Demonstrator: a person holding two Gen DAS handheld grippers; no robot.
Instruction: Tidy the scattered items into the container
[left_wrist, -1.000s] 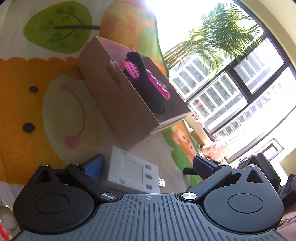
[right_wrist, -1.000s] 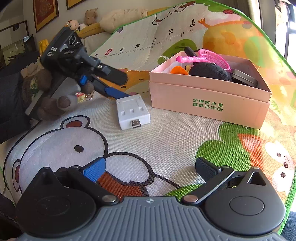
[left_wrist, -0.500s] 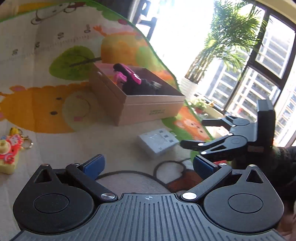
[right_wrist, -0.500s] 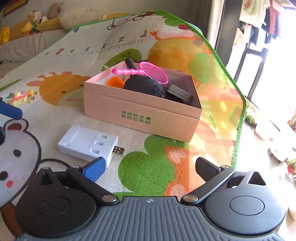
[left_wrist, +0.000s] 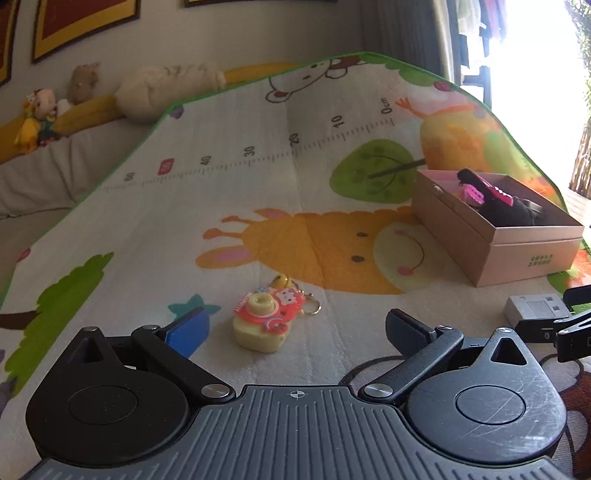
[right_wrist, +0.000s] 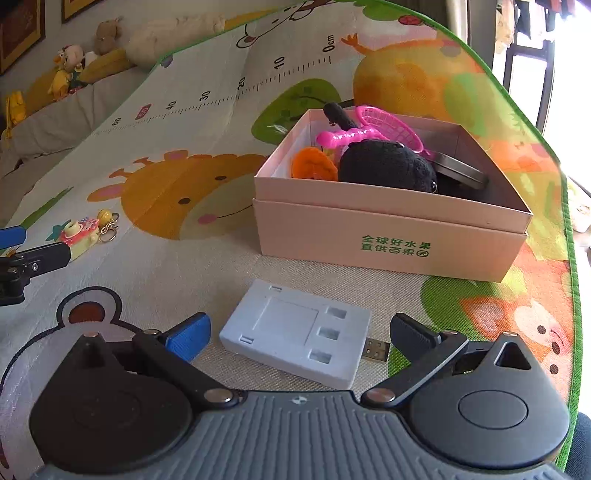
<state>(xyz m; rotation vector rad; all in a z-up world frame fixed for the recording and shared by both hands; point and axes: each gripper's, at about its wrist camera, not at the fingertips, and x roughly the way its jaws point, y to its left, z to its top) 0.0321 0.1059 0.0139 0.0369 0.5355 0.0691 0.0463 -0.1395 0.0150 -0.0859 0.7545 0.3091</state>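
A yellow toy camera keychain (left_wrist: 265, 318) lies on the play mat between the open fingers of my left gripper (left_wrist: 295, 326); it also shows in the right wrist view (right_wrist: 82, 235). A white USB charger block (right_wrist: 297, 338) lies between the open fingers of my right gripper (right_wrist: 299, 332), not gripped; it shows in the left wrist view (left_wrist: 536, 309) too. The pink cardboard box (right_wrist: 391, 236) holds a black plush, a pink toy and an orange item; it also shows in the left wrist view (left_wrist: 517, 253).
The colourful play mat (left_wrist: 258, 192) covers the floor, its green edge at the right (right_wrist: 570, 258). Plush toys (left_wrist: 40, 118) sit on a grey cushion at the back left. A bright window lies to the right.
My left gripper has swung away from the box and charger to face the keychain. My right gripper has moved closer to the charger, which now sits between its fingers.
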